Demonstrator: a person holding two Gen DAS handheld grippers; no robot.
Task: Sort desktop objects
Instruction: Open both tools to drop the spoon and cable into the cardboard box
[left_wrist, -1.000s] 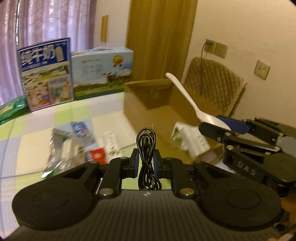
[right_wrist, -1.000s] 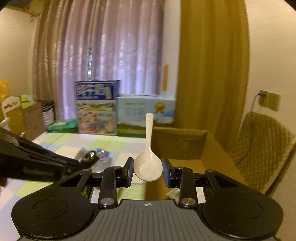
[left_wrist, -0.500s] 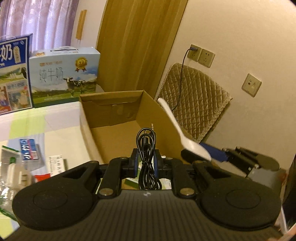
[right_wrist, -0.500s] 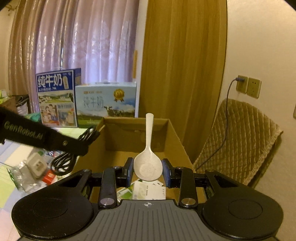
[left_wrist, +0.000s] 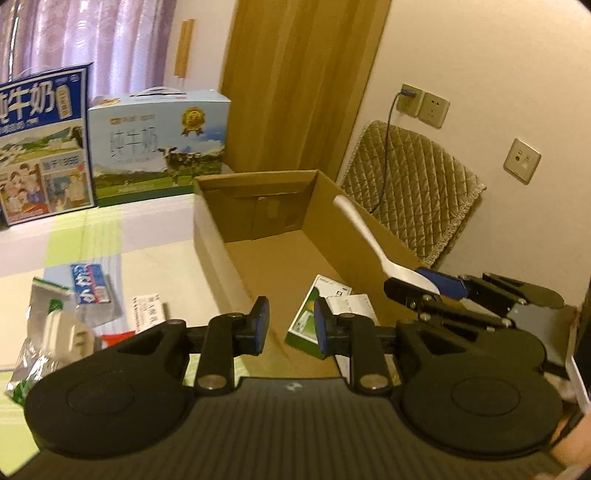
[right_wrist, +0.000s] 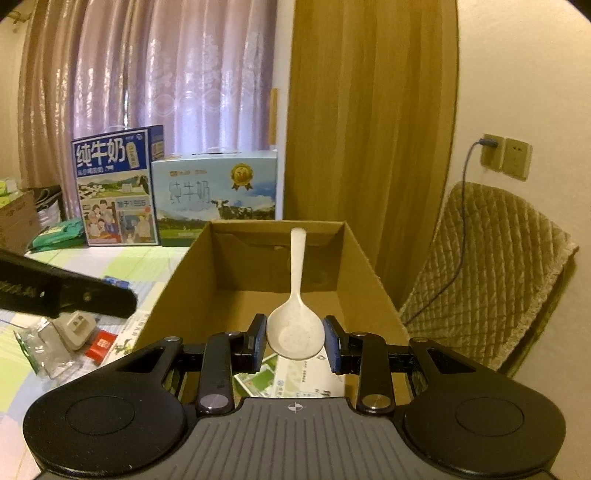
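My left gripper (left_wrist: 291, 325) is open and holds nothing, hovering over the near left wall of an open cardboard box (left_wrist: 214, 236). No black cable is in view. A green and white carton (left_wrist: 306, 317) and papers lie on the box floor. My right gripper (right_wrist: 295, 341) is shut on the bowl of a white plastic spoon (right_wrist: 297, 325), whose handle points up and away over the box (right_wrist: 184, 288). In the left wrist view that gripper (left_wrist: 424, 282) and spoon (left_wrist: 364, 232) sit above the box's right wall.
Two milk cartons (left_wrist: 159, 144) stand at the back of the checked tablecloth. Small packets (left_wrist: 88, 288) and a white plug in a clear bag (right_wrist: 75, 328) lie left of the box. A quilted chair back (right_wrist: 491, 266) and wall sockets are to the right.
The left gripper has opened and the coiled black cable it held is gone from its fingers. Both grippers have shifted further over the box. The right gripper still holds the spoon.
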